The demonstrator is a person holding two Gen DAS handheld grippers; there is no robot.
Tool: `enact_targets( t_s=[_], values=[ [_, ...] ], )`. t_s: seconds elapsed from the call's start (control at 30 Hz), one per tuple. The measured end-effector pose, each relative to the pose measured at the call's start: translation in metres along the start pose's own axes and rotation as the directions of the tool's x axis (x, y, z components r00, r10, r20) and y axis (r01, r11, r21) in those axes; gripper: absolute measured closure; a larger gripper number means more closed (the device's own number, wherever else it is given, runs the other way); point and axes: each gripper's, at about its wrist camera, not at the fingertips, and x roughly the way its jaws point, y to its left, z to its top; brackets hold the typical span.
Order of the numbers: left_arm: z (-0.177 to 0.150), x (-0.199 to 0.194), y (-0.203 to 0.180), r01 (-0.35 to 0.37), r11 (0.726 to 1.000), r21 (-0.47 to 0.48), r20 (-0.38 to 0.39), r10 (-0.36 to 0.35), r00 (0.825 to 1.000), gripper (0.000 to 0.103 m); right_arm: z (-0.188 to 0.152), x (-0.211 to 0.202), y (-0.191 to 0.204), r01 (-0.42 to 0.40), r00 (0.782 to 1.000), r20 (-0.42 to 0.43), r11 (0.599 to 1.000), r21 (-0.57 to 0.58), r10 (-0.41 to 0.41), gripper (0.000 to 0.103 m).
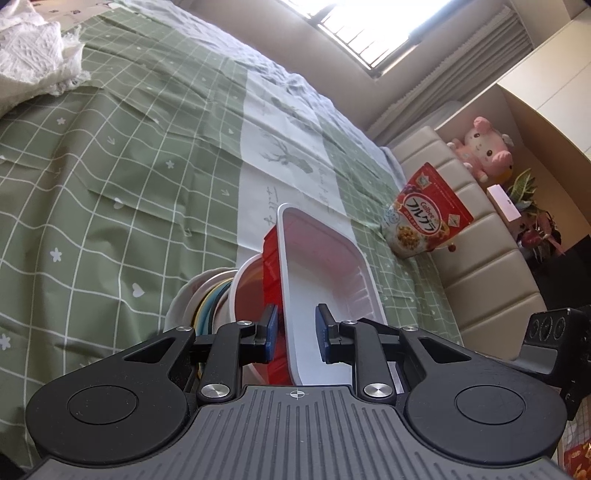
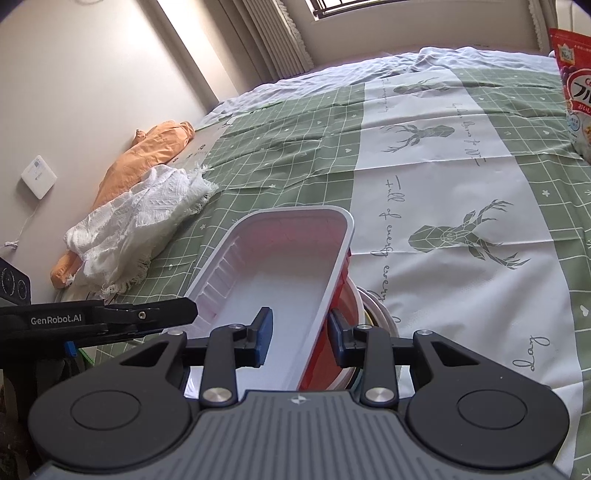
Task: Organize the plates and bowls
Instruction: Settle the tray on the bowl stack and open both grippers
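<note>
Beneath the tray [image 1: 325, 280], each claw [image 1: 295, 332] [image 2: 300, 336] clamping a wall, stacked bowls [image 1: 221, 295] sit half hidden.

A home bedroom — a bed [image 2: 443, 177] under a green checked cover with deer prints, a padded headboard [image 1: 476, 236] with a pink plush toy [image 1: 484, 147] above it, a curtained window [image 1: 388, 33] — plus an orange pillow [image 2: 144, 155] by the wall.

Rectangular tray [image 1: 325, 266], white inside, red outside, empty, tilted, sits atop red bowl [image 1: 249, 291]; bowl nests on stacked plates [image 1: 207, 299], all on green checked tablecloth [image 1: 110, 177], near its white deer stripe.
</note>
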Motion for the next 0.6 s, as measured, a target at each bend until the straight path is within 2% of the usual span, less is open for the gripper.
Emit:
enact_targets(
  t_s=[0.6],
  values=[
    [-0.0037,-0.0024,0.0018,-0.008,1.000,-0.005,-0.006,0.008,1.000,0.079,-0.0015,-0.0030,-0.0074,0.003,1.000,0.000,1.000,0.019,-0.003,0.071]
  ],
)
